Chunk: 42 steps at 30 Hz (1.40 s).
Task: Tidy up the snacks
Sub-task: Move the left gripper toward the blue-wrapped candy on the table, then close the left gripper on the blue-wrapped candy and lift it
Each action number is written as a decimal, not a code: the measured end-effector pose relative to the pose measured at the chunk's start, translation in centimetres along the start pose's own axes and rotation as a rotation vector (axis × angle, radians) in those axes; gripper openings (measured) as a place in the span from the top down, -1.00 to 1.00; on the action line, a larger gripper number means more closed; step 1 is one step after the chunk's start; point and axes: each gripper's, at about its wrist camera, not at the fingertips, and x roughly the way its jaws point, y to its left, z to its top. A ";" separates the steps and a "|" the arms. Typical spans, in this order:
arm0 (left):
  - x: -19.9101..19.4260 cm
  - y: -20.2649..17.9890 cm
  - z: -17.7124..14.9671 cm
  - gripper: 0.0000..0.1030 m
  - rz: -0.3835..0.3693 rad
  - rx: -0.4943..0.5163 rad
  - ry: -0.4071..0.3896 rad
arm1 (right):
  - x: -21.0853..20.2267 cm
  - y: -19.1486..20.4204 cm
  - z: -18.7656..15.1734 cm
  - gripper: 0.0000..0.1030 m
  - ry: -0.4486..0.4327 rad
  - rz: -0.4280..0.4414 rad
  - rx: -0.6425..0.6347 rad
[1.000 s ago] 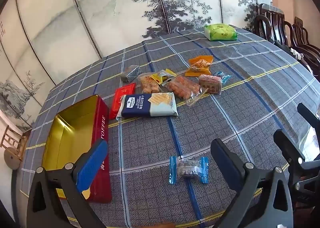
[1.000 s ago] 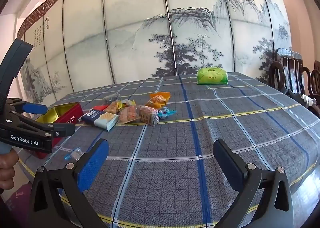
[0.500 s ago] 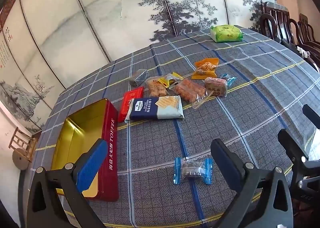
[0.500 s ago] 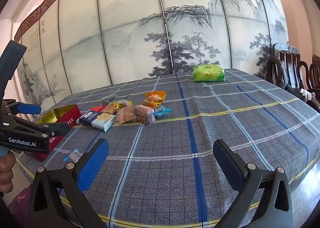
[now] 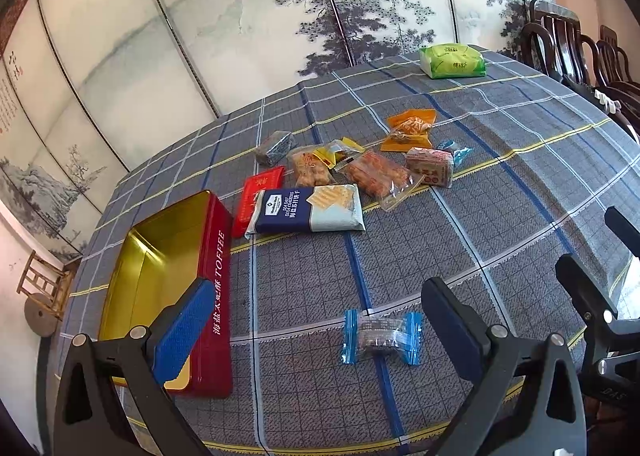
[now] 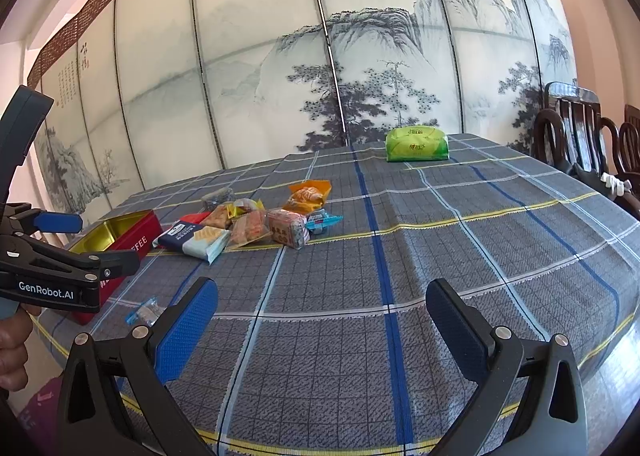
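Your left gripper (image 5: 316,332) hovers over the table's near edge, fingers spread wide, nothing held. The blue-wrapped candy (image 5: 379,337) lies between its fingertips at lower centre, long axis left-right, probably flat on the cloth. Your right gripper (image 6: 320,326) is level, fingers wide, empty. The red tin (image 5: 214,288) sits lower left, open.

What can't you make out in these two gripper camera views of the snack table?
- Open red toffee tin: near corner behind the left gripper, left wrist view.
- Flat red packet: mostly under the navy cracker pack.
- Blue-ended clear-wrapped candy: too small in the right wrist view.
- Green pack: print too small.
- Dark wooden chairs: cut off by the edge.
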 end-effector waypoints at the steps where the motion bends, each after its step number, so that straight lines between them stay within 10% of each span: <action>1: 0.0 0.0 0.0 -0.99 0.000 -0.001 0.002 | 0.1 0.0 -0.1 -1.00 0.000 0.000 0.000; 31: 3.8 0.4 -1.9 -0.98 -0.105 -0.052 0.180 | 0.5 -0.1 -0.6 -1.00 0.014 0.006 0.035; 42: 5.8 1.0 -2.8 -0.70 -0.209 -0.096 0.271 | 0.6 -0.2 -0.5 -1.00 0.017 0.009 0.046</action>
